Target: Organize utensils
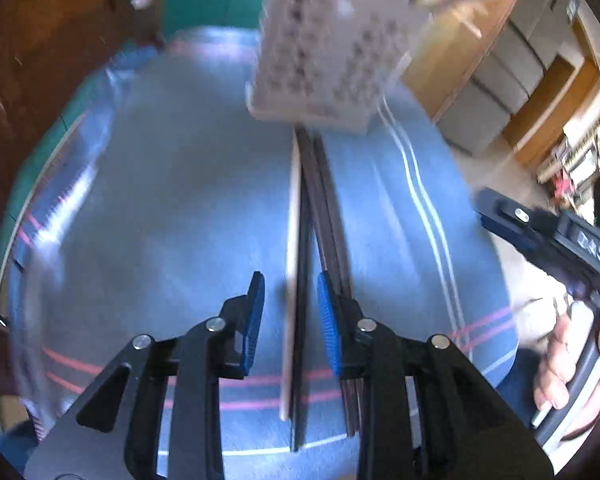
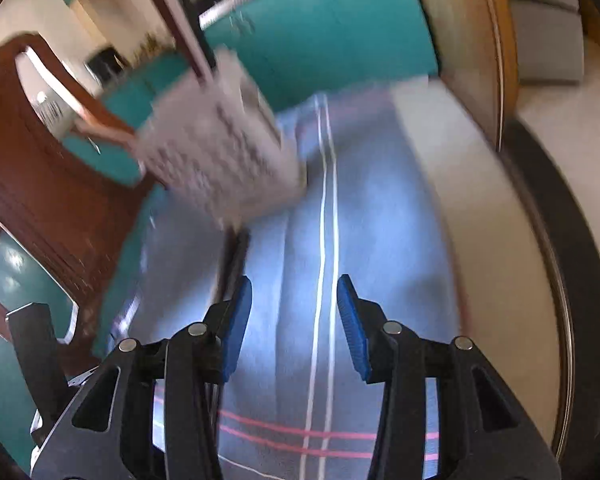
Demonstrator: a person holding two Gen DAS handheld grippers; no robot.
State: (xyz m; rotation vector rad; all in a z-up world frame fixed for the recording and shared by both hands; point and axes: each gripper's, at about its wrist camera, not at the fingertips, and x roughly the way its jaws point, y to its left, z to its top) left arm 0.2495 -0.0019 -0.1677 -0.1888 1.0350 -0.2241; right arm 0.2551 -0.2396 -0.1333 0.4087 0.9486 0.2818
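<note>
My left gripper [image 1: 291, 312] sits spread w/ the chopsticks [image 1: 300, 280] lying btwn its pads, not pinched yet, lined up for a grab. Right gripper [image 2: 294, 326] spread too, nothing in it. Past the tips on the blue cloth [image 1: 180, 200], the white holder [image 1: 324, 52] waits, prob their destination.

left gripper [image 1: 291, 304] low in the centre of the left wrist frame, blue pads [image 1: 256, 300] parted, pointing toward the top of the frame. right gripper [image 2: 294, 312] low centre in its own frame, pads spread wide; also seen at the right edge of the left view, gripped by a bare hand [image 1: 568, 364].
</note>
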